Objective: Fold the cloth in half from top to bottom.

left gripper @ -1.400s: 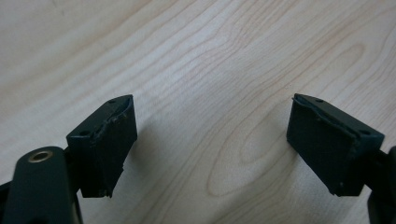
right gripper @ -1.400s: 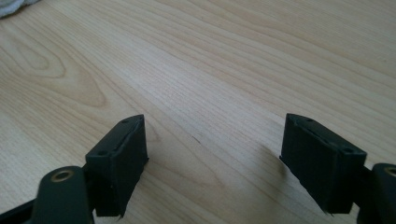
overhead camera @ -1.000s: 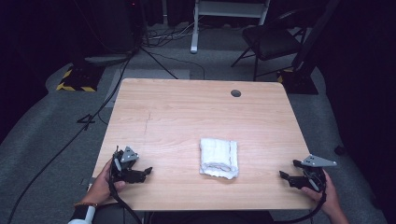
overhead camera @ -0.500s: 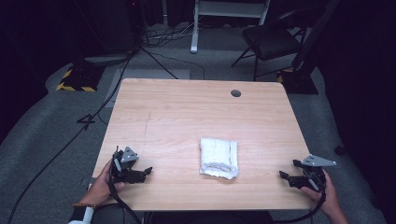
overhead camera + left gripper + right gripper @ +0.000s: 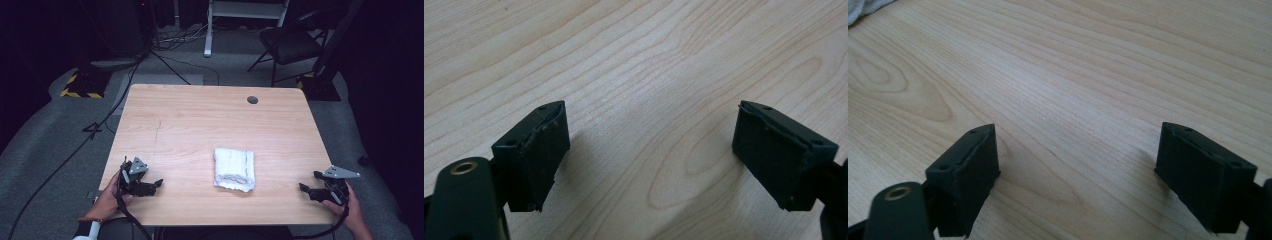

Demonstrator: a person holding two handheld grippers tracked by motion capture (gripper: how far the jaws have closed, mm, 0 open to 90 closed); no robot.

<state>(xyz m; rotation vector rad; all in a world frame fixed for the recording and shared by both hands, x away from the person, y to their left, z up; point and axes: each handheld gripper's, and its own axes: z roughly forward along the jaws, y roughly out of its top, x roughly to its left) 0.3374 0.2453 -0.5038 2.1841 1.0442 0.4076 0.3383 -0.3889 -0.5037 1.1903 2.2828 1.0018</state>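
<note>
A folded white towel (image 5: 234, 169) lies on the light wooden table (image 5: 210, 125), near its front middle. My left gripper (image 5: 156, 183) rests at the front left of the table, held by a hand, and points toward the towel. Its jaws stand wide apart over bare wood, and the left gripper (image 5: 649, 155) holds nothing. At the front right edge my right gripper (image 5: 303, 188) is held low, also open. Nothing lies between the jaws of the right gripper (image 5: 1075, 165); a corner of the towel (image 5: 865, 7) shows at the upper left of that view.
A round cable hole (image 5: 252, 99) sits near the table's far edge. Behind the table stand a black chair (image 5: 292, 45) and a white frame (image 5: 245, 12). Cables (image 5: 100, 125) run over the grey floor at the left, beside a black-and-yellow striped base (image 5: 80, 87).
</note>
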